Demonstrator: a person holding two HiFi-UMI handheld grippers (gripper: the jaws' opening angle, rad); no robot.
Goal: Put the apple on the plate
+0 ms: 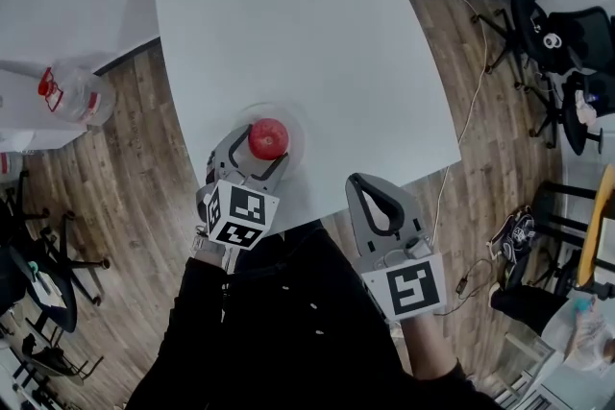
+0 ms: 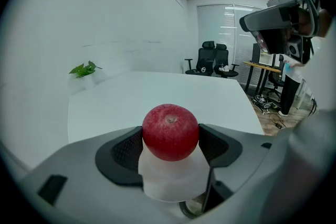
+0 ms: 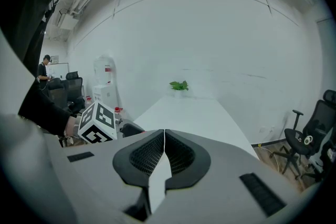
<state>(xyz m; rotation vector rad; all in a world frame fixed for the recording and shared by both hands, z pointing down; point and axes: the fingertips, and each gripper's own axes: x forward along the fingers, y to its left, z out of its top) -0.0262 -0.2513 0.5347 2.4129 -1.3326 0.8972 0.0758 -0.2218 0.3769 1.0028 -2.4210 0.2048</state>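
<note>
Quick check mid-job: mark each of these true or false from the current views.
1. The left gripper has its jaws on the apple. True.
2. The right gripper is holding the plate. False: its jaws are together with nothing between them, and it is near the table edge, away from the plate.
3. The apple is green. False: it is red.
4. In the head view the apple lies within the plate's outline. True.

Table point(image 1: 288, 14) wide open beyond apple point(image 1: 268, 138); plant point(image 2: 84, 68) @ far end.
</note>
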